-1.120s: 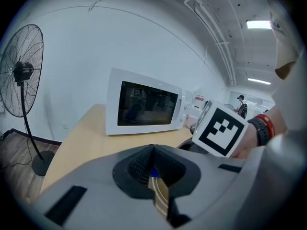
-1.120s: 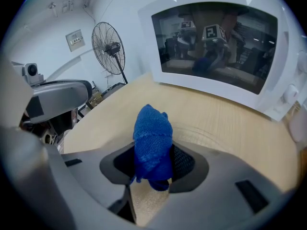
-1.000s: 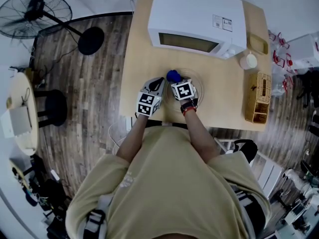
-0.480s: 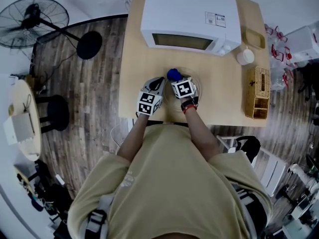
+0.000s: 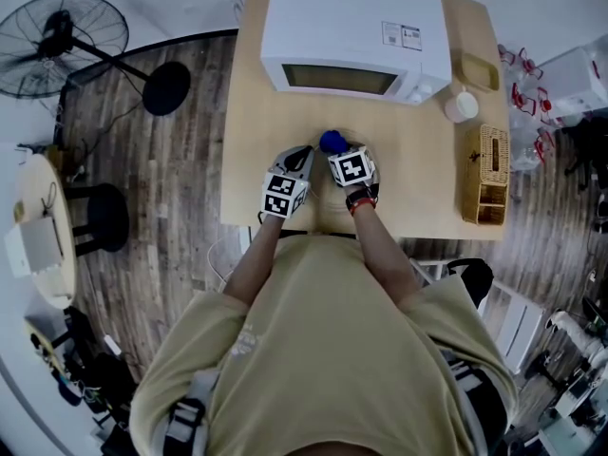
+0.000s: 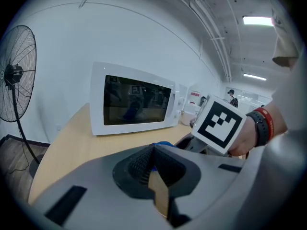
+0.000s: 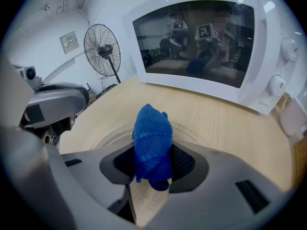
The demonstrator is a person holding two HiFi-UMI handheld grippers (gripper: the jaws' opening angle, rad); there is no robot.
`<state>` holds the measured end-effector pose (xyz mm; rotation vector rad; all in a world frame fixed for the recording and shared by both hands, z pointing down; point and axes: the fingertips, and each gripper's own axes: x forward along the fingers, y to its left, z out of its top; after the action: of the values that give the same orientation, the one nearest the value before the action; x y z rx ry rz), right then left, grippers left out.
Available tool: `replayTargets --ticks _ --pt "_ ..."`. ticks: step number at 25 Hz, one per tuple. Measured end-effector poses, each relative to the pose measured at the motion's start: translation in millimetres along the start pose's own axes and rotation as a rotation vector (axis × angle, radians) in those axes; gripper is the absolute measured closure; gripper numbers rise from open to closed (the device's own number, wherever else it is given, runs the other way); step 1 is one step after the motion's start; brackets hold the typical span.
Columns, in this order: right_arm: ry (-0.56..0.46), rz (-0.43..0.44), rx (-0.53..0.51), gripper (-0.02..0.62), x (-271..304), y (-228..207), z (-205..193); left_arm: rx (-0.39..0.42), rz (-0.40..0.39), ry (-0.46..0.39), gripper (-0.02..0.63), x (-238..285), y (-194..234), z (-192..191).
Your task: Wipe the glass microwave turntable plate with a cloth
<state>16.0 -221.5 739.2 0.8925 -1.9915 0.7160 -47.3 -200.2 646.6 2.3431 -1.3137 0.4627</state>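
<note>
The glass turntable plate [image 5: 373,157] lies flat on the wooden table [image 5: 256,112] in front of the microwave; its clear rim [image 7: 194,131] curves past my right jaws. My right gripper [image 5: 334,152] is shut on a bunched blue cloth [image 7: 152,140], which stands over the plate's far-left part [image 5: 331,142]. My left gripper [image 5: 303,156] sits just left of the plate, jaws shut, with nothing visible between them [image 6: 153,152]. The right gripper's marker cube [image 6: 219,125] shows close beside it. Both grippers hide much of the plate in the head view.
A white microwave [image 5: 356,36] with its door shut stands at the table's back. At the right are a white jar [image 5: 461,107], a small wooden tray [image 5: 480,72] and a wicker basket [image 5: 483,174]. A floor fan [image 5: 62,31] and a stool [image 5: 100,217] stand to the left.
The head view has drifted a little. Both grippers and the blue cloth stay in nearly the same place over the plate.
</note>
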Motion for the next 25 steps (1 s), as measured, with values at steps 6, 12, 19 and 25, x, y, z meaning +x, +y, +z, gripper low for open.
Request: replayTargets --ticks 6,12,19,25 --pt "-0.003 -0.008 0.014 0.422 -6 -10 -5 -0.011 -0.007 0.018 0.588 6 -6 -5" --pt "0.002 -0.02 0.033 0.423 -11 -22 -11 -0.01 -0.041 0.023 0.588 15 -19 -7" --pt "0.005 -0.051 0.057 0.422 -23 -41 -23 -0.026 -0.058 0.031 0.588 25 -31 -12" --pt "-0.036 -0.089 0.076 0.422 -37 -59 -24 -0.019 -0.087 0.044 0.588 32 -46 -16"
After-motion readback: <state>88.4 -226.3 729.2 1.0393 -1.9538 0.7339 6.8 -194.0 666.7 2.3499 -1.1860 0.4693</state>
